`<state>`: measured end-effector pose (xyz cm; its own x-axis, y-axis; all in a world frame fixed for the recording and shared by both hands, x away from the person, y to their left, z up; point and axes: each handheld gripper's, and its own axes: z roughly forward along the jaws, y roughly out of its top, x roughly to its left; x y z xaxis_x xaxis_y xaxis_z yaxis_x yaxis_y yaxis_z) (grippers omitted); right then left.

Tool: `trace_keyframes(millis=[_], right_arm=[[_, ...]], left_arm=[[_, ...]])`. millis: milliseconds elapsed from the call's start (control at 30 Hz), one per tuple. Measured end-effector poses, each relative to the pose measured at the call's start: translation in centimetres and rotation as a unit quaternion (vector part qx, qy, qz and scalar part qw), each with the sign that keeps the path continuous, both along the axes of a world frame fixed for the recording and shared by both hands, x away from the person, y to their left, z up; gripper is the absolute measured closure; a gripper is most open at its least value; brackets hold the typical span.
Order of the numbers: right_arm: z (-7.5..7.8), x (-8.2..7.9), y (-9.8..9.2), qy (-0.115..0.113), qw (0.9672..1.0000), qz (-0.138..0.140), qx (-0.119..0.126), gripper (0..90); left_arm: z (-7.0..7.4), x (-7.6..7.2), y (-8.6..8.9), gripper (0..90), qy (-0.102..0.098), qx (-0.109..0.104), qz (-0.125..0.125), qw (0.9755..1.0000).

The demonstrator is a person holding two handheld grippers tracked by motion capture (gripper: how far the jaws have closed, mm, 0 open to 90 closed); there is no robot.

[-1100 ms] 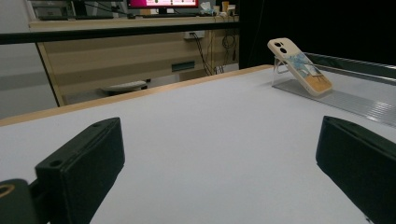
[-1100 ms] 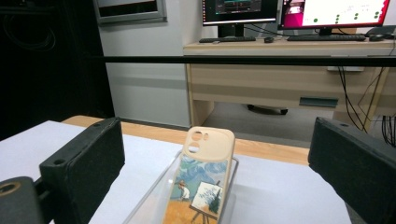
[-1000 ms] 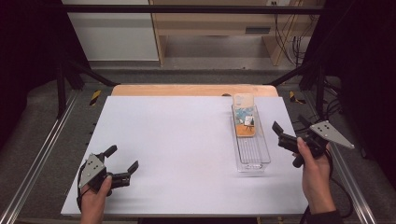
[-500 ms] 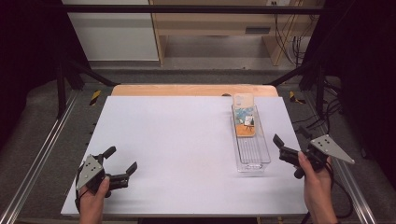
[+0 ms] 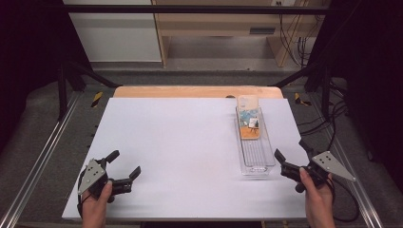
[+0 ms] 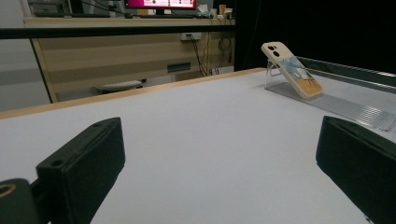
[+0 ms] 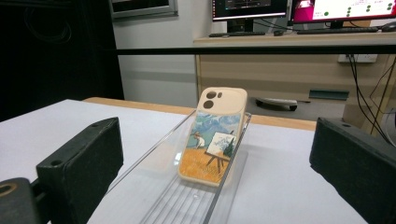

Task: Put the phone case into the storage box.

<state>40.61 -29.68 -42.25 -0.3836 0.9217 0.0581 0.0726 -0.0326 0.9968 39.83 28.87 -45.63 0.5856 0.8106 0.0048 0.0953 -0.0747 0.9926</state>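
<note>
A cream phone case (image 5: 249,117) (image 7: 215,135) (image 6: 292,69) with a painted field scene leans against the far end of a long clear plastic tray (image 5: 256,152) (image 7: 187,200) (image 6: 355,111) on the right half of the white table. My right gripper (image 5: 291,154) (image 7: 219,172) is open at the table's right front, just beyond the tray's near end, jaws pointing at the case. My left gripper (image 5: 124,165) (image 6: 224,172) is open near the front left corner with nothing between its jaws.
The white table top (image 5: 180,142) has a wooden strip (image 5: 190,91) along its far edge. Metal frame rails (image 5: 43,156) run down both sides. Cables (image 5: 332,118) lie off the right edge. A desk with monitors (image 7: 261,9) stands beyond.
My right gripper has drawn back toward the front of the table, away from the tray's side. The left gripper has slid slightly nearer the front edge.
</note>
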Motion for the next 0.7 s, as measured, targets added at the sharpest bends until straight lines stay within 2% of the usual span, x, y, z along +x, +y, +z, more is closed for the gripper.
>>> trace_keyframes(millis=[267,400,700], right_arm=[[-1.4,-0.4,0.5,0.007,0.9999,0.005,0.007,3.2],[-1.9,-0.6,1.0,0.007,0.9999,0.011,0.004,3.2],[-2.2,-0.8,2.3,0.004,0.9995,0.03,-0.002,3.0]], left_arm=[[0.0,-0.4,0.0,1.2,-0.001,-0.007,-0.004,1.0],[0.0,-0.4,-0.2,1.2,-0.001,-0.004,-0.008,1.0],[0.0,-0.4,-0.9,1.2,0.001,0.0,-0.018,0.9998]])
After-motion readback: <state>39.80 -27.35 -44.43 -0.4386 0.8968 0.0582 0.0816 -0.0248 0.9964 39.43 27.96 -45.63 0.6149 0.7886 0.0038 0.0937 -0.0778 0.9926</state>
